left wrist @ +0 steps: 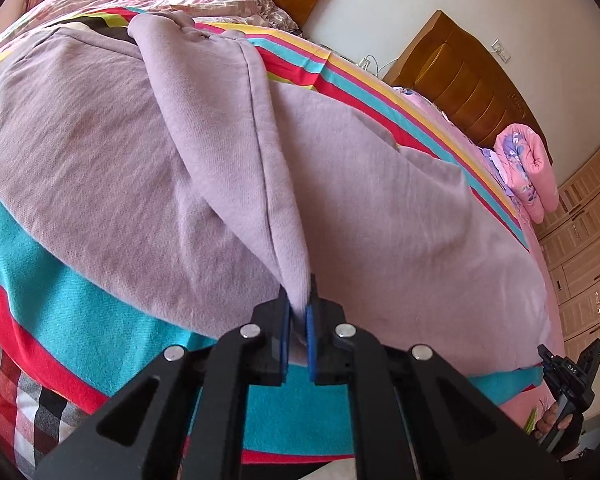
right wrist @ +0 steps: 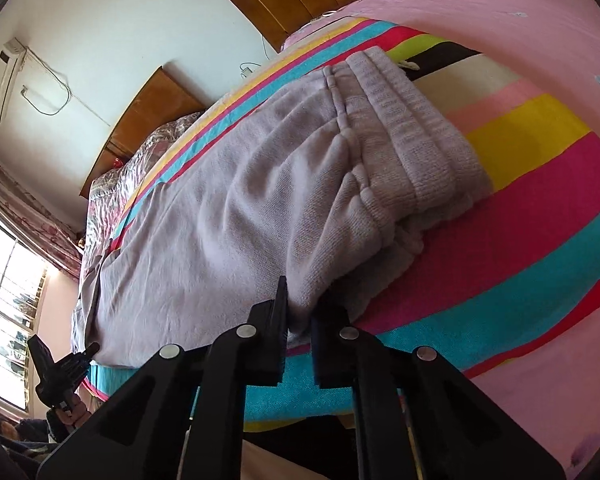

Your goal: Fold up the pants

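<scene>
Both ends of the lilac pants [left wrist: 100, 152] are in hand; the garment lies spread over the striped blanket [left wrist: 60, 312] on the bed, filling the centre of both views.

Left gripper [left wrist: 298, 312], lower centre of its view: jaws nearly closed on a narrow tongue of fabric — a seam edge that rises from the pads toward the upper centre of the frame. The rest of the cloth sags flat on either side.

Right gripper [right wrist: 300, 312], lower centre of its view: jaws pinched on the near corner of the pants, just below the ribbed waistband [right wrist: 412, 136], which sits bunched toward the upper right. How much cloth lies between the pads we cannot tell; the fabric hides them.

Each gripper shows in the other's view, held in a hand at the frame edge — lower right in the left view, lower left in the right.

Risks, as we judge them:
- The left hold looks thin. A pull along the seam could slip the cloth out of the pads and drop that end.
- The waistband is already rumpled; carrying it over as it lies would likely set a crooked fold.
- If the two hands lift unevenly, the slack middle could drag and skew the fold line.
- The blanket lies directly under both pinches, so it may be caught along with the pants.
</scene>
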Available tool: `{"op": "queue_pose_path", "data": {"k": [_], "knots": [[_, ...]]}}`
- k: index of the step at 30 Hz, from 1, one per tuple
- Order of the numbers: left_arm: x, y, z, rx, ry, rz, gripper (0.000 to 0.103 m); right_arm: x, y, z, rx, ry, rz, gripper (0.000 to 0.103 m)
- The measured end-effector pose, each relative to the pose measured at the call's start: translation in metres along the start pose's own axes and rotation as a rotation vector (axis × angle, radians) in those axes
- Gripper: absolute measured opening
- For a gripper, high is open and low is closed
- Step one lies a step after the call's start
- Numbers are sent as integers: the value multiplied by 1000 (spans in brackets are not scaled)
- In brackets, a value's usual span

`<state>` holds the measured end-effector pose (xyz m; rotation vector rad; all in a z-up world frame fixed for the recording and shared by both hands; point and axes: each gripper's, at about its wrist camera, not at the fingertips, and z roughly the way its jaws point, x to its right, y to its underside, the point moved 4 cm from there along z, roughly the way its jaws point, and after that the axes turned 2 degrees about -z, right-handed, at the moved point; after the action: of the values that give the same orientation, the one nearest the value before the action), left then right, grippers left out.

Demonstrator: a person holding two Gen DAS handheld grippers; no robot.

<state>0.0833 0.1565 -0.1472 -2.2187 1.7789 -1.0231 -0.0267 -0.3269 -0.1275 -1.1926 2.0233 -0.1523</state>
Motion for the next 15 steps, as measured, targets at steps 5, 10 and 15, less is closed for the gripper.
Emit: {"op": "queue_pose_path", "data": {"k": [5,10,15], "knots": [[-1,-1,2,-2,-3,0,11,11,-13,-26,104,6,43,53],[-2,-2,2,2,5,-13,11,33,-19,-28,119,62,87,30],[0,-1,2,7,-9,1,11,17,-23,-38,167,133,-31,15]]}}
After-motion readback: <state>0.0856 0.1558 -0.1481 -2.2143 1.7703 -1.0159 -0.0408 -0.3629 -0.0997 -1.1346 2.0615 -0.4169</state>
